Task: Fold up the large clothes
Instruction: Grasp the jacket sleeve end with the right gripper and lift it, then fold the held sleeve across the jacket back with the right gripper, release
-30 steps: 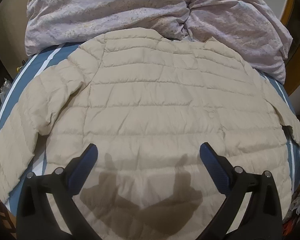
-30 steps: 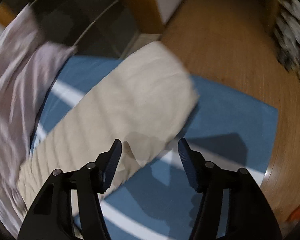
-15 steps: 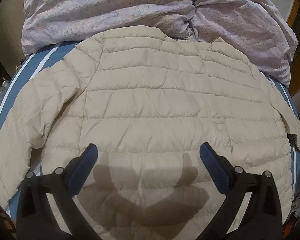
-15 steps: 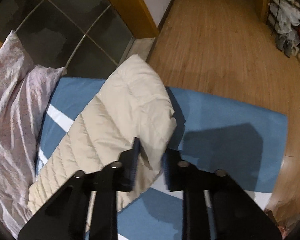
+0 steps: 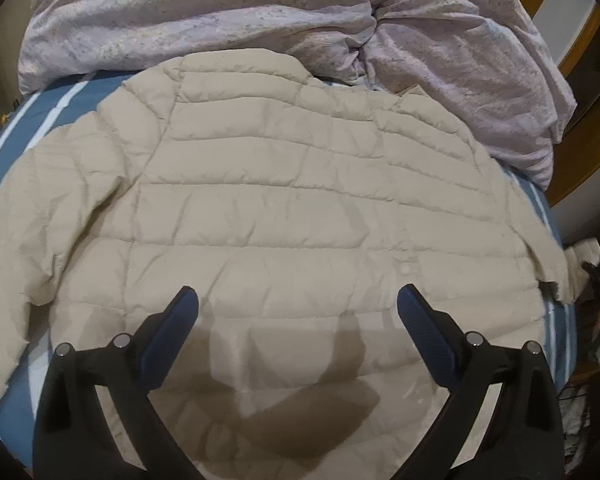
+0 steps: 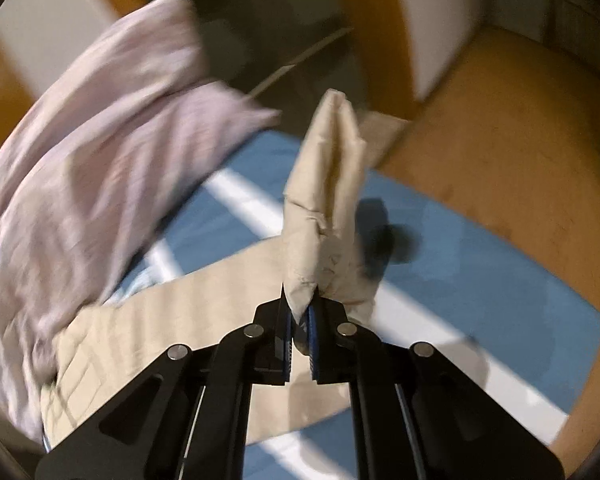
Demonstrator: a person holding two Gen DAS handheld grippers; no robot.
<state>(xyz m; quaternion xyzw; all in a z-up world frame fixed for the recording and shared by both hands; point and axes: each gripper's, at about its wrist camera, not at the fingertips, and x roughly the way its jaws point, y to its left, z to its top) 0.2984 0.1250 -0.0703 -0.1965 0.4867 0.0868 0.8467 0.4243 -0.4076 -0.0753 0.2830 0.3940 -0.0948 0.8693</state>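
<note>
Left wrist cam: above jacket [image 5: 284, 216] hem, looks steeply down and forward over its back toward quilt [image 5: 228, 12] at bed's far end; mid-range, whole torso in frame.
Right wrist cam: at bed's side edge, close on sleeve [image 6: 324, 200], faces down-forward toward floor [image 6: 500, 152]; blurred.
Shared: jacket, quilt, blue striped sheet [image 5: 56, 100].

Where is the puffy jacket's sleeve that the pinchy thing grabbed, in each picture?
Left wrist: the sleeve is at the far right edge, beside the jacket.
Right wrist: it stands up in the middle, its cuff pinched in the right gripper.
Shared landmark: the blue striped sheet under the jacket.
</note>
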